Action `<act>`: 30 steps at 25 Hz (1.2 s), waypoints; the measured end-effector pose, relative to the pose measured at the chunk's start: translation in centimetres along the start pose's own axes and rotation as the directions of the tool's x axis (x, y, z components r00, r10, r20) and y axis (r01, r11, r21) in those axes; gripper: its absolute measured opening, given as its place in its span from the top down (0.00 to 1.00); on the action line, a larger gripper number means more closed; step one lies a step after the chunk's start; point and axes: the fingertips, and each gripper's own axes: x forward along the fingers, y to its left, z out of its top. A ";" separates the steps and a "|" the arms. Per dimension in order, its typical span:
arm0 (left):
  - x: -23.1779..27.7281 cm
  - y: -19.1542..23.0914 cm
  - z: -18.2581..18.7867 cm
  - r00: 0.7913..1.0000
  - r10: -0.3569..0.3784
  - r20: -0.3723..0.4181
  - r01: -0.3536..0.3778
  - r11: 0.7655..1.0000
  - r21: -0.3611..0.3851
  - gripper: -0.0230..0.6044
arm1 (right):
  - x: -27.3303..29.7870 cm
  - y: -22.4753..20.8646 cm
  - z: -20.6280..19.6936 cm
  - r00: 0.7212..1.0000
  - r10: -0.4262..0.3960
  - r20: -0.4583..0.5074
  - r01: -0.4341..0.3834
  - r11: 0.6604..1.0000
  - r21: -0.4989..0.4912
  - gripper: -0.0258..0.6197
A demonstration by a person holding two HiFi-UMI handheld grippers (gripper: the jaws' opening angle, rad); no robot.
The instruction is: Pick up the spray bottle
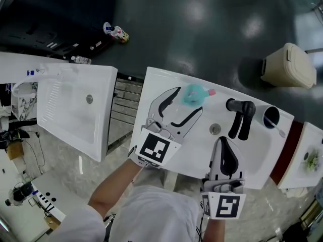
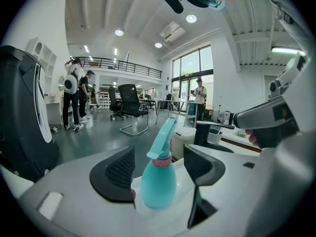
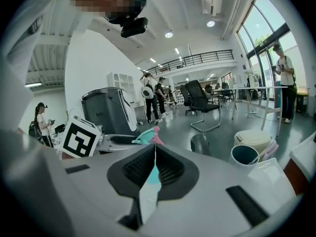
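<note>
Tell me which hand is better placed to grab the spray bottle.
Left: the left tongs are open and lined up on the upright spray bottle; the right tongs are shut and farther back.

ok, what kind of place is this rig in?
Probably an open office or lab hall fitted with demo washbasins: a white sink with black faucet, office chairs, a mezzanine railing behind.

The bottle [image 1: 195,94] stands at the back edge of the sink [image 1: 189,145], between the wide-apart jaws of the left gripper [image 1: 189,101], with a gap free on either side. To its right the tap [image 1: 241,116] and cup [image 1: 271,118] block the way; the closed right gripper [image 1: 222,141] sits before the tap
</note>
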 end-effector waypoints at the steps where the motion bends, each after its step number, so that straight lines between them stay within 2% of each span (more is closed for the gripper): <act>1: 0.3 0.0 -0.1 1.000 -0.007 0.000 0.007 1.000 0.005 0.49 | 0.1 -0.1 -0.1 1.000 0.000 -0.004 0.000 1.000 0.002 0.95; 6: 1.3 0.2 -0.3 1.000 -0.030 -0.004 0.031 0.997 0.071 0.49 | 0.6 -0.3 -0.7 1.000 -0.001 -0.017 0.001 1.000 0.005 0.95; 13: 2.1 -0.6 -0.2 0.993 -0.117 -0.018 0.118 0.977 0.179 0.50 | 1.0 -0.4 -1.1 1.000 0.008 -0.022 -0.008 1.000 0.007 0.95; 18: 2.7 -0.5 -0.4 0.991 -0.131 -0.034 0.136 0.970 0.203 0.61 | 1.0 -0.1 -1.4 1.000 0.007 -0.022 -0.007 1.000 0.011 0.95; 21: 2.7 -0.7 -0.6 0.990 -0.134 -0.036 0.138 0.970 0.202 0.73 | 0.8 -0.1 -1.5 1.000 0.008 -0.023 -0.008 1.000 0.012 0.95; 30: 2.6 -0.8 -0.8 0.990 -0.133 -0.039 0.138 0.973 0.185 0.74 | -0.1 0.3 -1.6 1.000 -0.003 -0.016 0.003 1.000 0.001 0.95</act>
